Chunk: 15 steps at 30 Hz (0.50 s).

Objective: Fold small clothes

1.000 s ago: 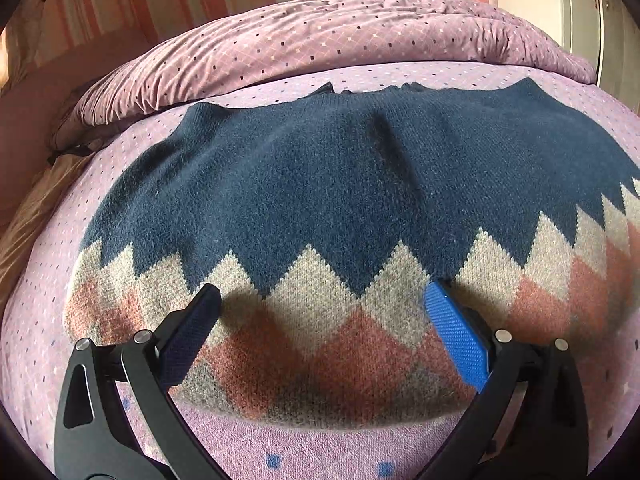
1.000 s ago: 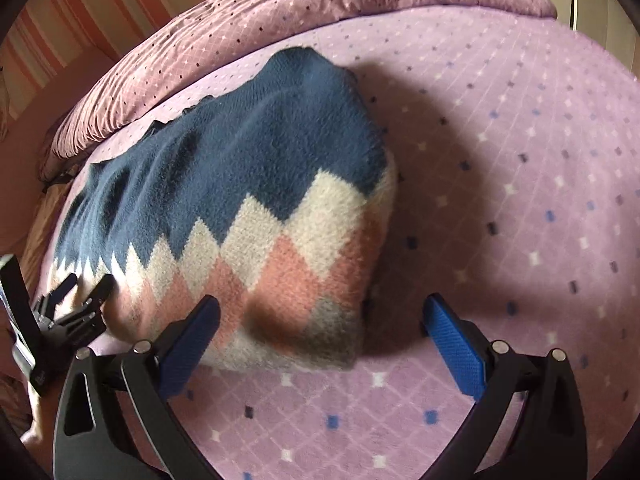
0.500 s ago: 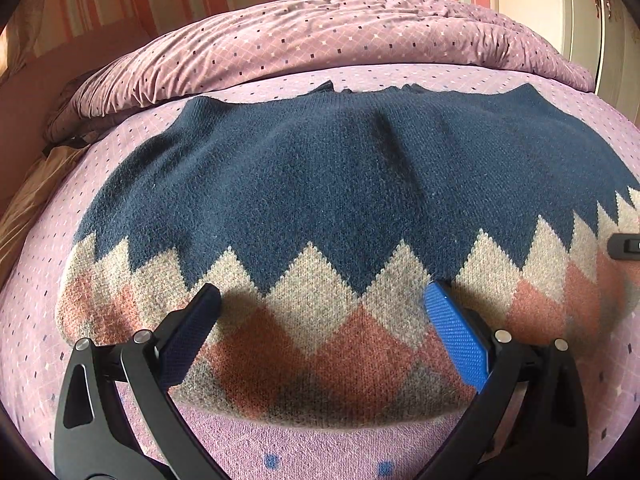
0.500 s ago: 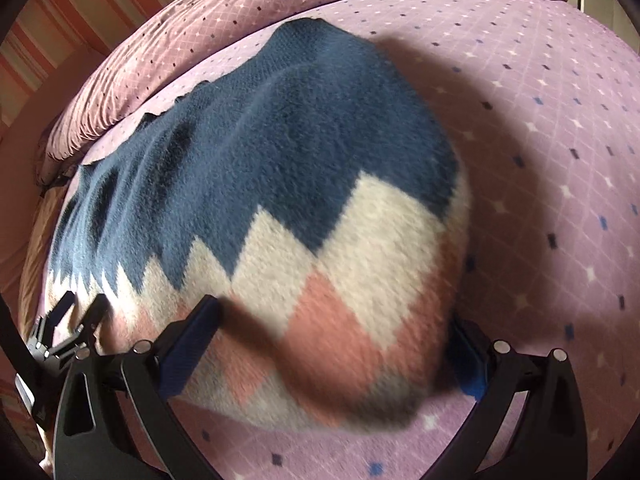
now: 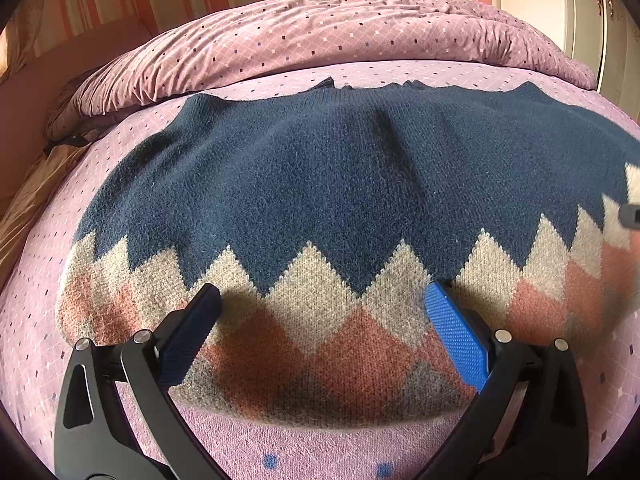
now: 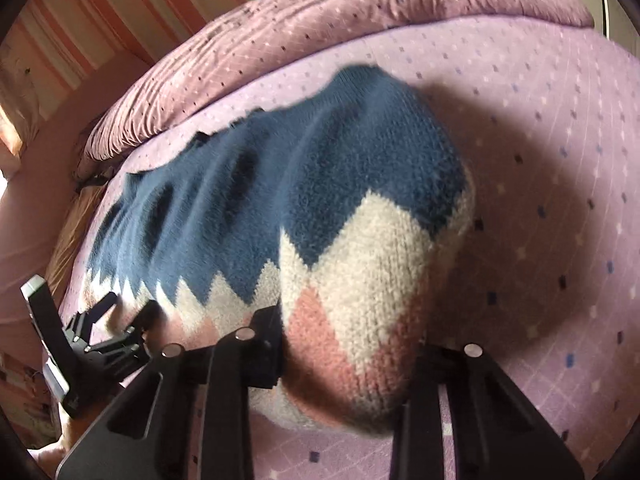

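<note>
On the bed, our right gripper closes on the sweater hem's right corner; our left gripper hangs wide open, empty, over mid-hem, the sweater stretching straight ahead toward the duvet

No readable text, label, brand, number or sign anywhere. Sweater: knit zigzag pattern only, no tag showing. Bedcover: printed dots and diamonds, no lettering. Gripper frames: plain black, no markings legible.
</note>
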Each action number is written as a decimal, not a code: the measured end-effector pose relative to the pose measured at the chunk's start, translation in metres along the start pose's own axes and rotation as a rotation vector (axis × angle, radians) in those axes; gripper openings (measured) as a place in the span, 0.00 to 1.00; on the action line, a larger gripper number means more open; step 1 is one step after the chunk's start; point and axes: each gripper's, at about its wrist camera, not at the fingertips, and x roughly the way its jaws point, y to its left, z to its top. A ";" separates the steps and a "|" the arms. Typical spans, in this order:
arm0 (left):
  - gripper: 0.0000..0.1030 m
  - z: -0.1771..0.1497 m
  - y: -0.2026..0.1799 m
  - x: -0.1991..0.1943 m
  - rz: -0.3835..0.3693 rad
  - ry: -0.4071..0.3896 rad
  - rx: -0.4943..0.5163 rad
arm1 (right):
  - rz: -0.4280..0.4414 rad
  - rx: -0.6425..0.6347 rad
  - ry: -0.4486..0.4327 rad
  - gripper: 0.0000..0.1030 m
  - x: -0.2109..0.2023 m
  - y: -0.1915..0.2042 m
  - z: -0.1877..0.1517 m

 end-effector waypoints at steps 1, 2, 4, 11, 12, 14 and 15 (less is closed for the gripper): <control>0.97 0.000 -0.001 0.000 0.002 0.003 0.001 | -0.003 -0.010 -0.014 0.28 -0.006 0.003 0.001; 0.97 0.000 -0.001 0.001 0.003 0.007 0.001 | -0.006 -0.021 -0.027 0.28 -0.012 0.008 0.004; 0.97 0.001 0.000 0.002 0.000 0.015 -0.006 | -0.010 -0.049 -0.052 0.27 -0.022 0.018 0.007; 0.97 0.003 0.008 -0.002 -0.035 0.047 -0.049 | -0.006 -0.147 -0.131 0.26 -0.060 0.070 0.027; 0.97 0.002 0.011 -0.004 -0.046 0.050 -0.060 | -0.007 -0.164 -0.140 0.26 -0.064 0.080 0.030; 0.97 0.000 0.018 -0.009 -0.058 0.051 -0.079 | 0.004 -0.202 -0.162 0.26 -0.073 0.106 0.038; 0.97 -0.001 0.027 -0.013 -0.070 0.053 -0.098 | 0.006 -0.213 -0.167 0.26 -0.075 0.114 0.039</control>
